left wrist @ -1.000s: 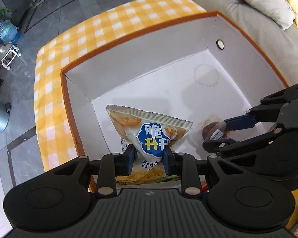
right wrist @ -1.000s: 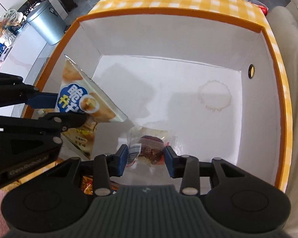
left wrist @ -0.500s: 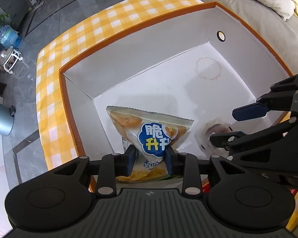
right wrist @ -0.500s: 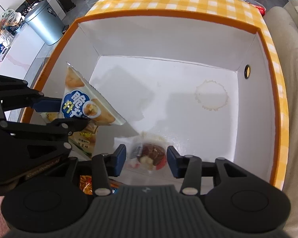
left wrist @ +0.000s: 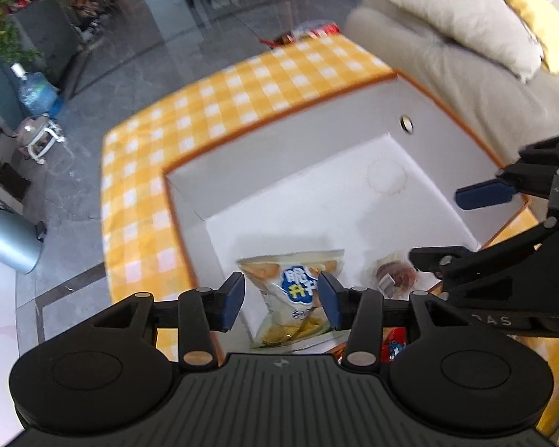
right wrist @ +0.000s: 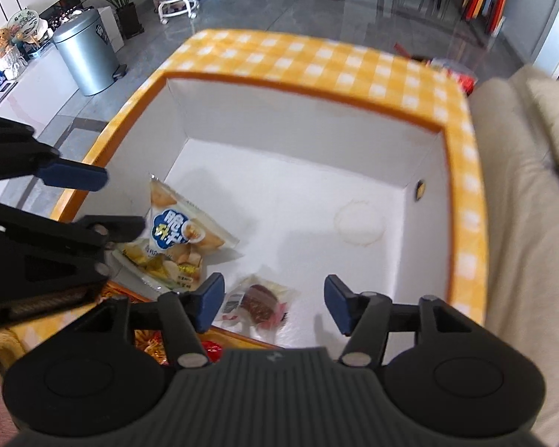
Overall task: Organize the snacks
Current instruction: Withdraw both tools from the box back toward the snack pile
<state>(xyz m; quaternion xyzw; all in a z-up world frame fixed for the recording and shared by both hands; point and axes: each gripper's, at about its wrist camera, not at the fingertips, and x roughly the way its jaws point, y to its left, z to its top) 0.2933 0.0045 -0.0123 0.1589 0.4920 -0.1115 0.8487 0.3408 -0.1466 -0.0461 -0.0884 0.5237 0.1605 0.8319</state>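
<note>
A yellow-and-blue chip bag (left wrist: 296, 292) lies on the floor of the white box (left wrist: 316, 201) near its left wall; it also shows in the right wrist view (right wrist: 175, 238). A small wrapped brown cake (right wrist: 259, 301) lies beside it near the front wall, also seen in the left wrist view (left wrist: 395, 273). My left gripper (left wrist: 281, 300) is open and empty above the chip bag. My right gripper (right wrist: 272, 303) is open and empty above the cake. Each gripper shows in the other's view, left (right wrist: 89, 201) and right (left wrist: 462, 223).
The box has an orange rim and yellow checked outside (right wrist: 316, 63). More snack wrappers (right wrist: 156, 346) lie outside its front wall. A beige sofa with a cushion (left wrist: 466, 18) stands on the right. A metal bin (right wrist: 85, 56) and a water jug (left wrist: 37, 93) stand on the floor.
Both grippers have opened and risen. The chip bag dropped from the left gripper onto the box floor. The cake left the right gripper and lies on the box floor.
</note>
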